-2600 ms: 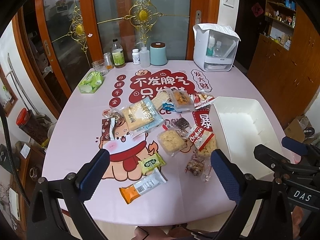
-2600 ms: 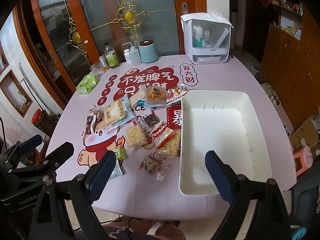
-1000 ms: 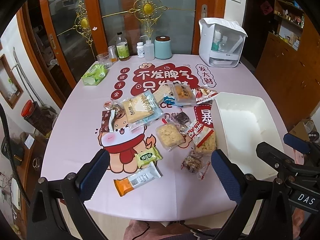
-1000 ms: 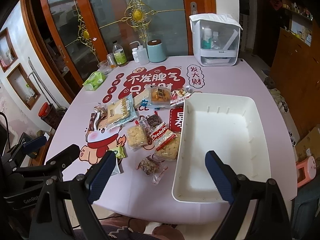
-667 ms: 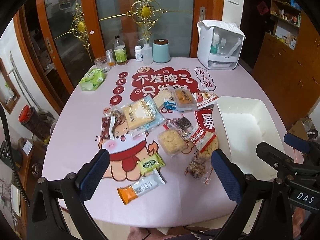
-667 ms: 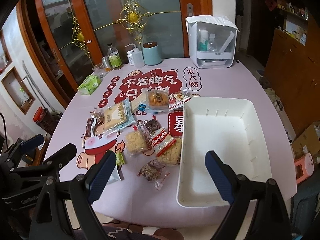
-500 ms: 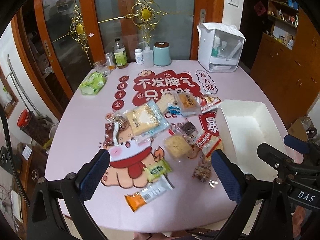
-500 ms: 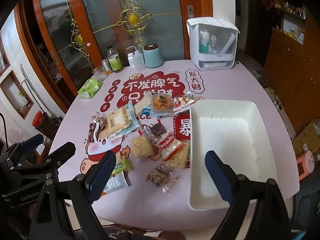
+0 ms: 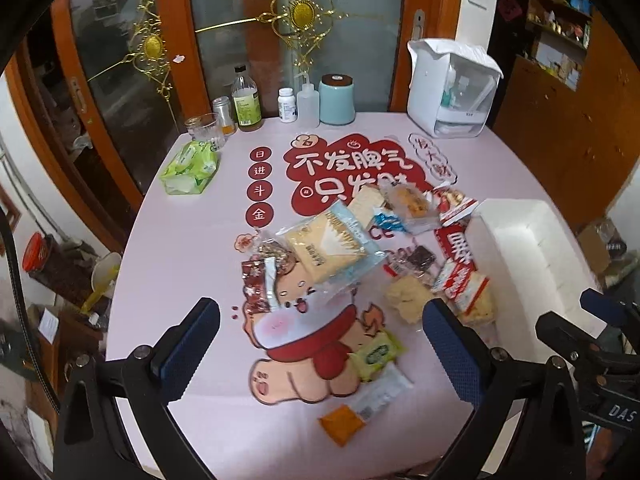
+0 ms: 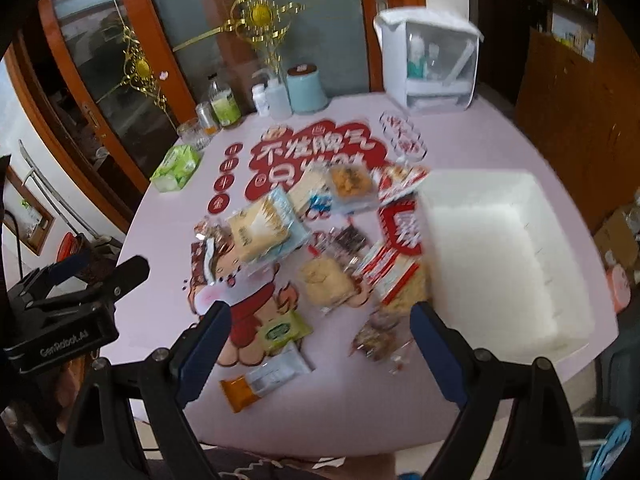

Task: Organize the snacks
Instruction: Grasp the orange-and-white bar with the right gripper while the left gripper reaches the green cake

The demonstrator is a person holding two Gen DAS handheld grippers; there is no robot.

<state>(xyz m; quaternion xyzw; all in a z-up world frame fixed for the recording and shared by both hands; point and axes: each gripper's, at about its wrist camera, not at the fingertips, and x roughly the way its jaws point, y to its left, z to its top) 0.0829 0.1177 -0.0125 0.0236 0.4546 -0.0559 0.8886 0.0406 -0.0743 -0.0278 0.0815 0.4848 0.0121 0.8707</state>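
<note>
Left gripper (image 9: 320, 332) and right gripper (image 10: 320, 336) both hover, jaws spread wide, holding nothing.

A pink table (image 9: 192, 240) with red writing holds a heap of snack packs (image 9: 332, 244) – a white bin (image 10: 504, 248) beside them, a green tissue pack (image 9: 191, 166) and bottles (image 9: 246, 100) at the far edge.

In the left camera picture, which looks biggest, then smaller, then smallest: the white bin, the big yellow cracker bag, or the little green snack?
1. White bin, though the gripper hides part of it.
2. Yellow cracker bag.
3. Green snack, which sits nearer the camera and is truly small.
</note>
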